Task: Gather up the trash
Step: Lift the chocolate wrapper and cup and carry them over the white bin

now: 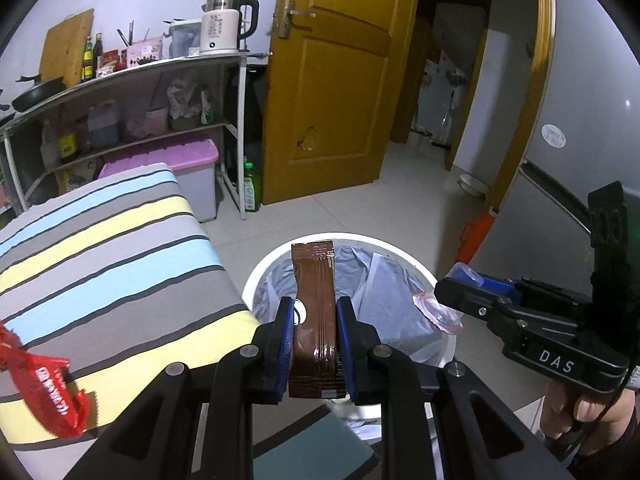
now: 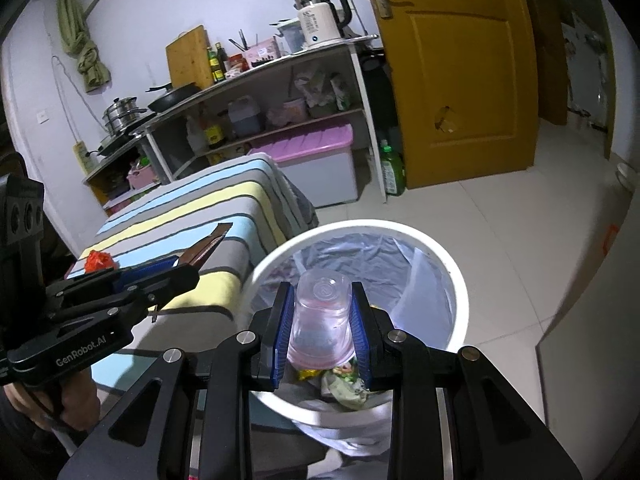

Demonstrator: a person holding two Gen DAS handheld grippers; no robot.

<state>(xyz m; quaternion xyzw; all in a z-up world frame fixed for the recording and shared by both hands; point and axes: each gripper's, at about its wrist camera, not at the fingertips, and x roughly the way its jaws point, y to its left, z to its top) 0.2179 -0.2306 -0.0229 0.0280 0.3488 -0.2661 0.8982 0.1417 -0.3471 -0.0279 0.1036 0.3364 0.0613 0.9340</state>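
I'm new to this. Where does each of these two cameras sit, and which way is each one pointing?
Left wrist view: sits on the left hand-held gripper, looking along its fingers, shut on a brown sachet, down at the white bin; the person's right hand shows.
Right wrist view: sits on the right hand-held gripper, shut on a clear plastic cup over the bin; the left hand shows.
Shared: bin, striped table, red wrapper, yellow door, shelf with kettle, each other's gripper.

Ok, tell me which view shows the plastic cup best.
The right wrist view: the cup sits dead centre, upside down, clamped in the right gripper above the bin. The left wrist view catches only its pinkish rim poking from that gripper at the right edge.
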